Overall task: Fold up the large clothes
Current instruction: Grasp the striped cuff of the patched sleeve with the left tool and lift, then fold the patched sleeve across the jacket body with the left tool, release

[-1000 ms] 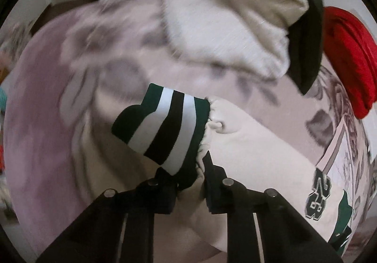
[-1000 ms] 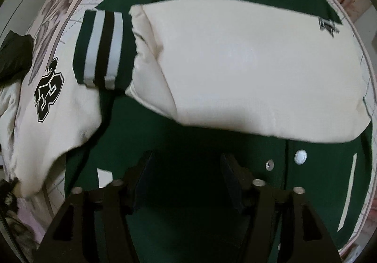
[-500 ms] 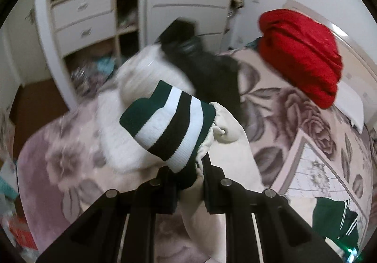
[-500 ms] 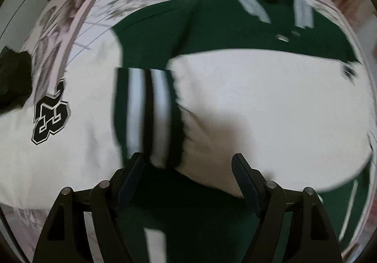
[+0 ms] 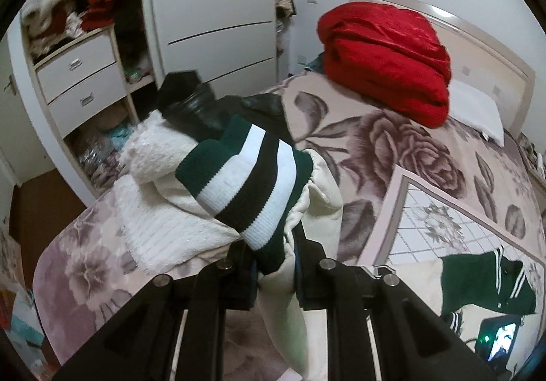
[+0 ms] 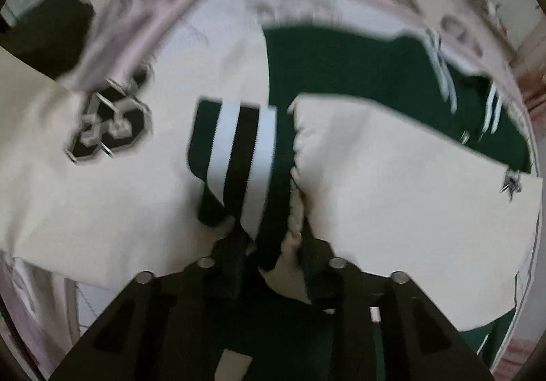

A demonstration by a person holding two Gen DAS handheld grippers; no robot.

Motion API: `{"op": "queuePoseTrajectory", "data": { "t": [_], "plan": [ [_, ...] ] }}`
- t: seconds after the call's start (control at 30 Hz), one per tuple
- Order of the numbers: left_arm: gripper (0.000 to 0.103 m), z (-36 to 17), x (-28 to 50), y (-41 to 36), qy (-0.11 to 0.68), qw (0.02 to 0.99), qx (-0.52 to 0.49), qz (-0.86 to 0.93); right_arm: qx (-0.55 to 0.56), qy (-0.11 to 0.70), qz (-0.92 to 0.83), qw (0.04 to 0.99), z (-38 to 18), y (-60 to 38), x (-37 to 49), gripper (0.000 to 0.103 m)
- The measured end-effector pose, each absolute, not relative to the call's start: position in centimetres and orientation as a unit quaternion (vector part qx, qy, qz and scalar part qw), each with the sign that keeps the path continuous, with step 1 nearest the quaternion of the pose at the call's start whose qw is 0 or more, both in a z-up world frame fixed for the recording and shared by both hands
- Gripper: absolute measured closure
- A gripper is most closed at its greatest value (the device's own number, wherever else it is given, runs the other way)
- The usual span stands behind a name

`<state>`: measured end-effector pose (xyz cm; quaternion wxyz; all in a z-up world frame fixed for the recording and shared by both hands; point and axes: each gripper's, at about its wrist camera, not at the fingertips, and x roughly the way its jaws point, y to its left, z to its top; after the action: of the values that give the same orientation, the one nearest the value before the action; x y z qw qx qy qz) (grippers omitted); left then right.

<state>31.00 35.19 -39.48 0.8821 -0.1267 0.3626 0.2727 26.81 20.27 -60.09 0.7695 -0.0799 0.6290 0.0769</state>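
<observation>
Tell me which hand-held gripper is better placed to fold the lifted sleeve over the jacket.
Left. The left hand-held gripper is shut on that sleeve's striped cuff, held above the bed. The right hand-held gripper has just been closing on the other cuff, which lies across the jacket.

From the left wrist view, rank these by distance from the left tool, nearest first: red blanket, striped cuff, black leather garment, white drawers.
1. striped cuff: pinched in the left tool, dead centre.
2. black leather garment: just behind the cuff, on the bed's far edge.
3. red blanket and white drawers: both farthest, blanket upper right by the headboard, drawers upper left. Too close to call.
</observation>
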Motion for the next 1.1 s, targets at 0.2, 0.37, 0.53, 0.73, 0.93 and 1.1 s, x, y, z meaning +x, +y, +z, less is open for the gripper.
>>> {"op": "queuePoseTrajectory", "data": {
  "t": [0.2, 0.37, 0.53, 0.73, 0.93, 1.1],
  "plan": [
    [0.09, -37.2, 32.4, 29.0, 0.356, 0.904, -0.054, 0.23, 0.003, 0.62, 0.014, 0.785, -55.5, 12.8, 26.9, 0.007],
    [0.09, -36.2, 34.0, 20.7, 0.36, 0.916, -0.02, 0.177, 0.043, 0.622, -0.011, 0.781, -54.2, 6.3, 29.8, 0.007],
    [0.091, -35.8, 35.4, 8.8, 0.365, 0.925, -0.008, 0.104, 0.075, 0.62, -0.032, 0.781, -54.6, -1.2, 32.2, 0.007],
    [0.091, -38.0, 37.9, -7.8, 0.407, 0.913, -0.011, 0.0, 0.118, 0.638, -0.085, 0.756, -56.5, -14.6, 31.3, 0.007],
    [0.091, -44.0, 39.9, -22.2, 0.465, 0.882, 0.02, -0.074, 0.145, 0.652, -0.13, 0.733, -58.9, -26.5, 29.3, 0.007],
    [0.085, -49.1, 41.3, -27.1, 0.548, 0.833, 0.019, -0.076, 0.17, 0.658, -0.128, 0.722, -60.0, -32.3, 28.3, 0.007]
  ]
}}
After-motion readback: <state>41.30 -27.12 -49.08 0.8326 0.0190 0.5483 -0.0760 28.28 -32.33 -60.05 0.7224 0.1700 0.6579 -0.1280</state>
